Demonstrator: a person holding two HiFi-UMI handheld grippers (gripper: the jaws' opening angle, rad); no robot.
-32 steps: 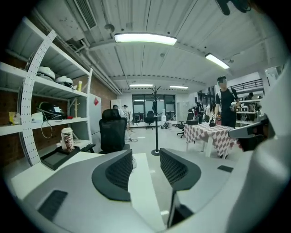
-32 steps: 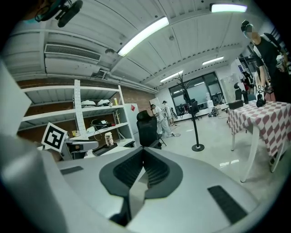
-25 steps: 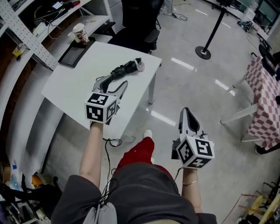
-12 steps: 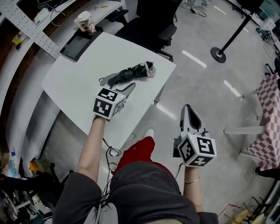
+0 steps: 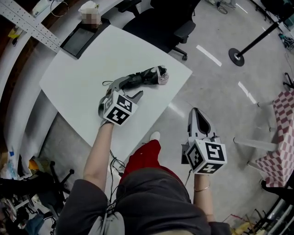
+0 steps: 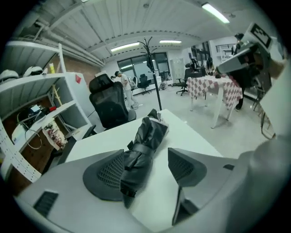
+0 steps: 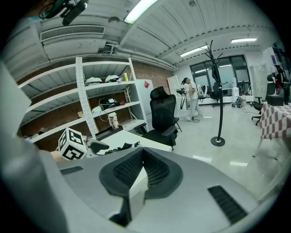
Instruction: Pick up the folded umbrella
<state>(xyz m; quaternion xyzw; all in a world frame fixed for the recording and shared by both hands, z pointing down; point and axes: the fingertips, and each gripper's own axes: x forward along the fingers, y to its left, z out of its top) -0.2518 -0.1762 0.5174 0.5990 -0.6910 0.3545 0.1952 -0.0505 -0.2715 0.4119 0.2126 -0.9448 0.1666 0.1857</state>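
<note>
The folded umbrella (image 5: 141, 79) is dark, strapped shut, and lies flat near the right edge of the white table (image 5: 76, 78). My left gripper (image 5: 124, 90) has come down over its near end. In the left gripper view the umbrella (image 6: 146, 136) runs away from me between the two pads. Its near end lies close beside the left pad (image 6: 105, 175), with a gap to the right pad (image 6: 184, 167). The left gripper (image 6: 145, 155) is open, its jaws still opening. My right gripper (image 5: 197, 114) hangs over the floor right of the table, shut (image 7: 142, 154) on nothing.
A black office chair (image 5: 171, 22) stands behind the table. A black tray (image 5: 81, 39) and a cup (image 5: 90, 13) sit at the table's far left corner, with shelving beyond. On the floor to the right are a stanchion base (image 5: 237, 56) and a checkered tablecloth (image 5: 281, 137).
My left gripper has moved forward and down until its jaws straddle the umbrella's near end, and they stand wider. The right gripper has stayed shut over the floor.
</note>
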